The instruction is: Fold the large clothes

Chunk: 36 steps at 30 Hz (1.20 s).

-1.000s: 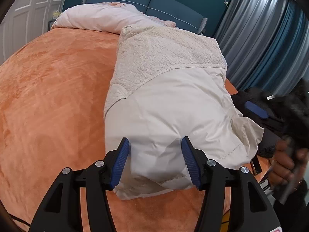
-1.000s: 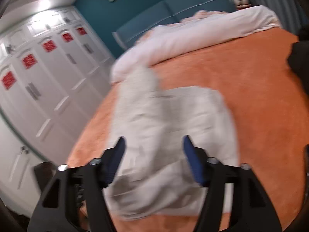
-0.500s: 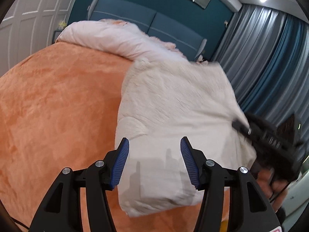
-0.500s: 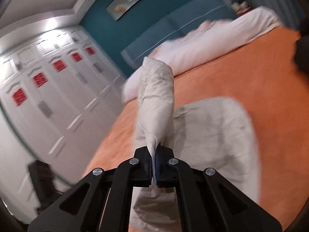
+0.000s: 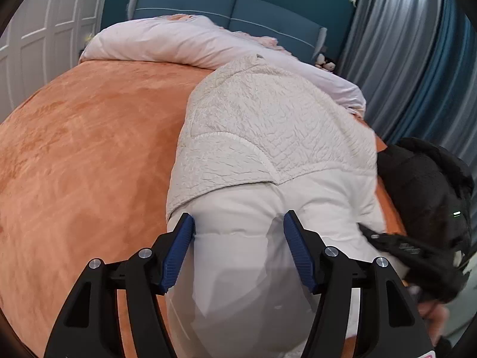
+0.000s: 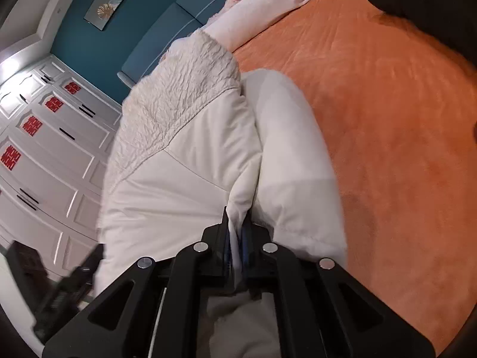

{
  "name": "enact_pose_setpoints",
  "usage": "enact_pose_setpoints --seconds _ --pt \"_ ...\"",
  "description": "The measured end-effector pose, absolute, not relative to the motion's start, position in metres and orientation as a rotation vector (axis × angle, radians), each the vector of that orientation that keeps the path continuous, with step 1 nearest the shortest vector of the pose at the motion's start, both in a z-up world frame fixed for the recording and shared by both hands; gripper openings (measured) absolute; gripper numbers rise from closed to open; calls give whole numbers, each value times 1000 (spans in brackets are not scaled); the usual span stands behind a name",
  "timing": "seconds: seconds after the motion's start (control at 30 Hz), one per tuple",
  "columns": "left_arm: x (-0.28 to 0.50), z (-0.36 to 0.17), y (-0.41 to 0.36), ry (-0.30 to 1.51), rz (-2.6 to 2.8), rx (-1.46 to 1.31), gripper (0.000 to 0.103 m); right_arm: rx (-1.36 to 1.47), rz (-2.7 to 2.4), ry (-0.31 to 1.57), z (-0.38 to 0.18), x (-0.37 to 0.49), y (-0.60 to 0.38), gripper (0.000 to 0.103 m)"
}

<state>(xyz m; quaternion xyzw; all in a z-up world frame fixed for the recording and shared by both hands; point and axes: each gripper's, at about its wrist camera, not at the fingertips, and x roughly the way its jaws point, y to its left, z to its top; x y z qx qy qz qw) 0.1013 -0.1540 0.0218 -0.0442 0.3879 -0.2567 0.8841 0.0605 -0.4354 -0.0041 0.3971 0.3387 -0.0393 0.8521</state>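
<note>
A cream jacket (image 5: 268,179) lies on the orange bedspread (image 5: 83,155), its fleecy upper panel toward the headboard (image 5: 226,9) and its smooth quilted part nearest both cameras. The left gripper (image 5: 238,250) hovers over that smooth near end with its jaws spread wide, blue pads (image 5: 179,250) on either side of the fabric and gripping nothing. The right gripper (image 6: 237,247) is clamped tight on a fold of the jacket (image 6: 179,161), a thin edge of cloth pinched between its pads, with a puffy section bulging just to the right (probably a sleeve, though I cannot tell). A pale duvet (image 5: 167,41) is bunched along the headboard, and white wardrobe doors (image 6: 44,155) stand beside the bed.
</note>
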Motion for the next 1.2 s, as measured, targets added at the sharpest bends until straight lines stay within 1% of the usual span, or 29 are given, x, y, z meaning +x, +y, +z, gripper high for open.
enact_pose_setpoints --seconds 0.03,0.1,0.13,0.17,0.2,0.23,0.27,0.33,0.37,0.4,0.43,0.47,0.53,0.6,0.67,0.73,0.77,0.8,0.83,1.03,1.2 --pt "101 23 -156 809 -530 -95 61 823 -103 709 7 62 -437 9" --pt "104 23 -151 821 -532 -115 61 792 -119 663 30 62 -433 10" --pt "105 22 -150 824 -532 -121 60 775 -124 647 40 67 -434 17" --pt "106 22 -150 826 -531 -124 61 752 -131 640 56 78 -435 28" --pt "106 21 -151 828 -530 -126 60 742 -131 631 63 88 -438 33" --pt "106 21 -150 829 -530 -129 60 724 -142 618 70 100 -440 44" --pt "106 21 -151 831 -530 -128 60 700 -160 617 72 113 -441 48" --pt "105 23 -153 832 -532 -125 60 683 -192 658 69 142 -447 48" --pt "105 24 -153 833 -532 -124 60 696 -188 681 62 147 -448 46" --pt "106 24 -153 834 -534 -126 60 713 -184 702 53 151 -449 41" --pt "106 25 -153 835 -536 -129 60 720 -170 707 49 159 -449 19" --pt "107 28 -151 837 -543 -139 60 716 -147 689 49 159 -450 9" --pt "108 40 -145 812 -566 -180 55 676 -151 585 61 139 -448 6" --pt "109 51 -142 774 -565 -203 55 646 -182 531 66 124 -447 6" --pt "116 55 -145 768 -562 -222 55 619 -255 571 45 122 -447 5" --pt "127 48 -153 806 -563 -232 55 626 -276 630 16 129 -449 6" --pt "132 41 -159 830 -561 -230 57 617 -293 641 -1 130 -450 8" --pt "133 37 -163 824 -561 -223 61 610 -301 640 -7 129 -449 9" --pt "131 35 -167 803 -549 -201 63 601 -306 636 -14 128 -448 9" --pt "128 9 -179 759 -510 -144 74 593 -290 619 -41 119 -443 10" --pt "128 -6 -181 739 -500 -112 77 644 -260 614 -57 123 -447 10"
